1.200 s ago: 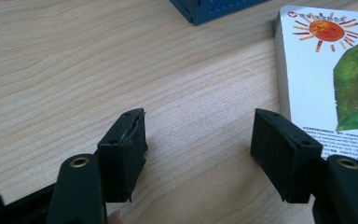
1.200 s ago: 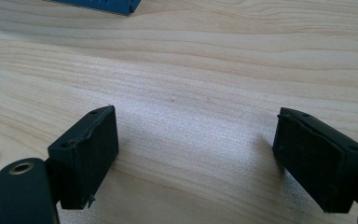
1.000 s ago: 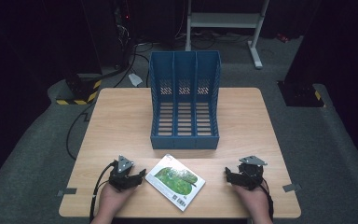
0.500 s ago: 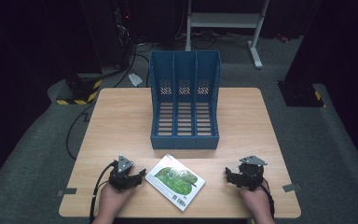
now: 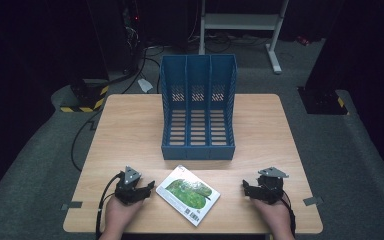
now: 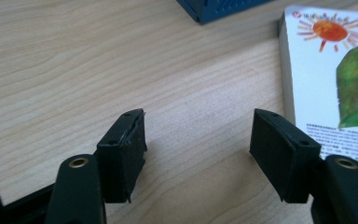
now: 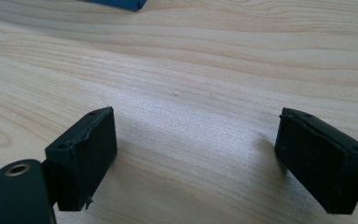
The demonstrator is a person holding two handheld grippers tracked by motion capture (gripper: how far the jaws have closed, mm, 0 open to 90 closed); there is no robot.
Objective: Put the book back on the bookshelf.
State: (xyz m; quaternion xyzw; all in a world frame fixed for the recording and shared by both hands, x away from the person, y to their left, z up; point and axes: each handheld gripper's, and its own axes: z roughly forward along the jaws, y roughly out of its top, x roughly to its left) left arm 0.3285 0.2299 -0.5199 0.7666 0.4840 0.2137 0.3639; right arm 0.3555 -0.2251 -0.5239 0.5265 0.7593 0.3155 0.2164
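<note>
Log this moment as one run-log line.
left hand-held gripper: open, beside book | right hand-held gripper: open, empty | book: flat on table | blue file rack: empty

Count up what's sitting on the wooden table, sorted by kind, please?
Blue file rack: 1
Picture book: 1
Hand-held grippers: 2, left gripper and right gripper, both open
Total: 4

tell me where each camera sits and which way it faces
high view: above the person's side, looking forward and down on the table; both hands, left claw, right claw.
left gripper view: on the left claw, aimed low across the table at the book; open jaws.
right gripper view: on the right claw, facing bare table; open jaws.
shared: book, blue file rack.
</note>
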